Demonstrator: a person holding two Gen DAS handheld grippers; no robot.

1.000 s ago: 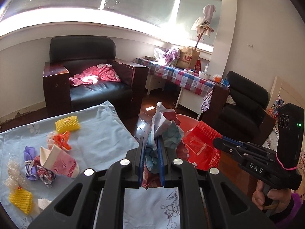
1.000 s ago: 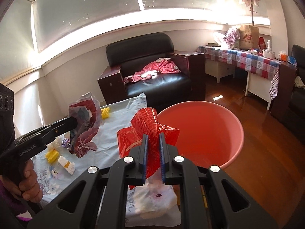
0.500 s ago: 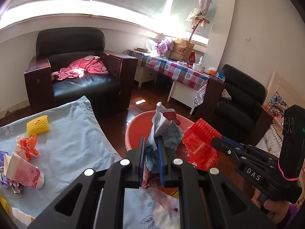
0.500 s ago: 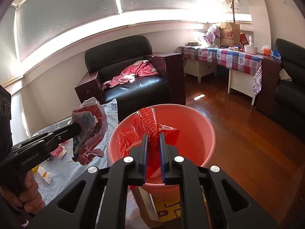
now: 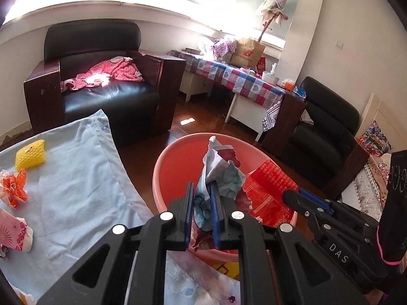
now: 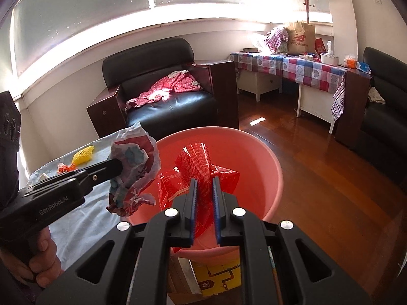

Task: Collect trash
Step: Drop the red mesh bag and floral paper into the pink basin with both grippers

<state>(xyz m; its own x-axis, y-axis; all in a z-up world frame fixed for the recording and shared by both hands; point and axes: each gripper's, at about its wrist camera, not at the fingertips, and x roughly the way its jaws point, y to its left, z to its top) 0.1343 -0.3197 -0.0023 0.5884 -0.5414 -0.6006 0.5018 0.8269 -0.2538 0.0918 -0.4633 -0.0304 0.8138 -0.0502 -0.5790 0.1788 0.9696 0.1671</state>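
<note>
Both tongs hang over the pink basin [image 6: 269, 162]: the left tongs [image 5: 202, 203] pinch a crumpled printed wrapper [image 5: 218, 167], the right tongs [image 6: 204, 200] clamp a red plastic wrapper [image 6: 195, 162]. More scraps lie on the bench [image 5: 76, 178].

Basin [image 6: 274, 172], centre frame: smooth pink plastic, slight sheen. Red wrapper [image 6: 201, 170] over it: glossy printed film, creased. Crumpled wrapper [image 6: 132, 167], left of centre: matt paper-like sheet, wrinkled. Right gripper [image 6: 204, 203]: matt black plastic body, ribbed blue pads, bright metal screw heads. Tablecloth [image 5: 76, 183], lower left: pale blue woven cloth, matt. Armchair [image 5: 101, 76], upper left: glossy black leather, scuffed dark wood arms. Floor [image 6: 330, 178], right: polished wood, reflective.
</note>
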